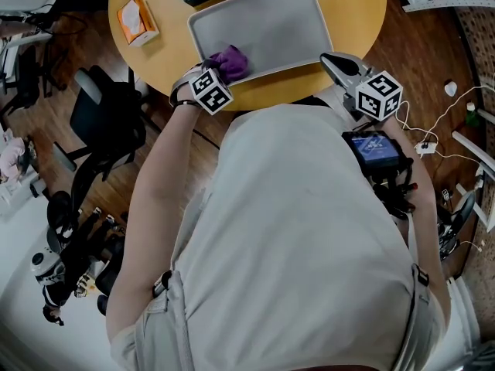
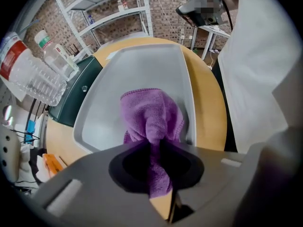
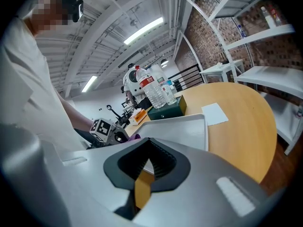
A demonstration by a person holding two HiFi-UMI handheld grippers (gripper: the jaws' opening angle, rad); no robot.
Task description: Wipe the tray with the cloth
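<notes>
The left gripper has its fingers clamped on the purple cloth, which lies in the lower-left corner of the grey tray in the head view. The right gripper, fingers together and empty, is by the tray's lower-right corner.

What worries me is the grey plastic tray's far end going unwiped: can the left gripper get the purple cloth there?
Probably yes. The left gripper is shut on the purple cloth at the near corner of the grey plastic tray, whose surface ahead lies bare, and the right gripper sits off its rim.
</notes>
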